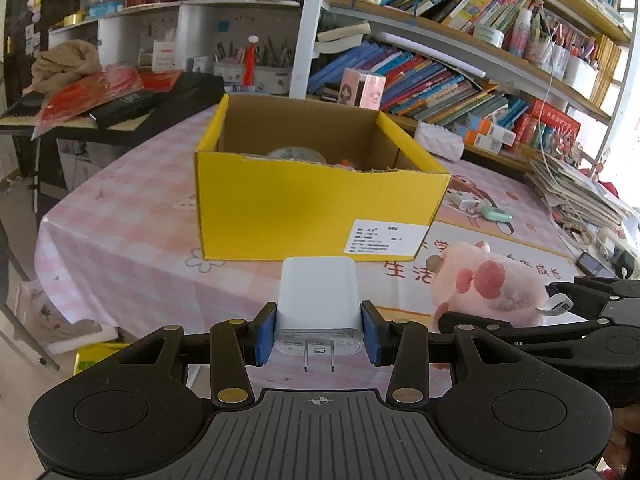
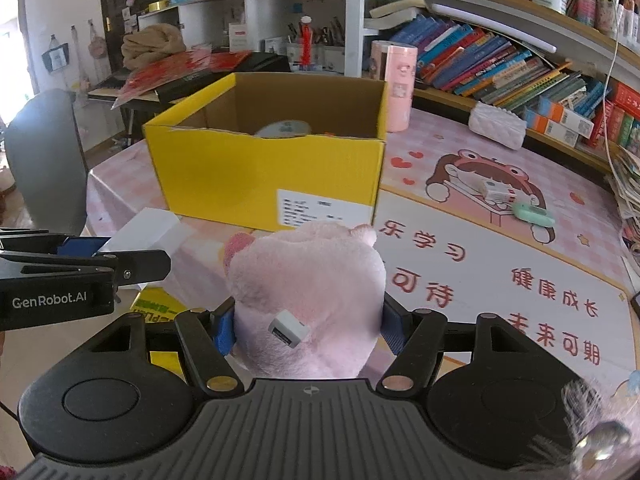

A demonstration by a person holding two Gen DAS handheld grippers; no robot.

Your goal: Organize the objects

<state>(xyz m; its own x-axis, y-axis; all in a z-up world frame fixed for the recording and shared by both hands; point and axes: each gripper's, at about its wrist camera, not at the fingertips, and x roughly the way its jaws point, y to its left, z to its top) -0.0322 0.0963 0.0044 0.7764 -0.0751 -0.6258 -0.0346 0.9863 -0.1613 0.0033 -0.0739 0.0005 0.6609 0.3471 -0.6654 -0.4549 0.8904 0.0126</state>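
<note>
My left gripper is shut on a white charger plug, prongs pointing back at the camera, held above the table's near edge in front of the yellow cardboard box. The same charger shows at the left of the right wrist view, in the left gripper. My right gripper is shut on a pink plush toy, blue pads pressed into its sides. The plush also appears to the right in the left wrist view. The open box holds a roll of tape and other partly hidden items.
A pink checked tablecloth covers the table. A small white box and a mint green object lie on the cartoon mat. A pink cylinder and a white quilted pouch stand behind. Bookshelves line the back.
</note>
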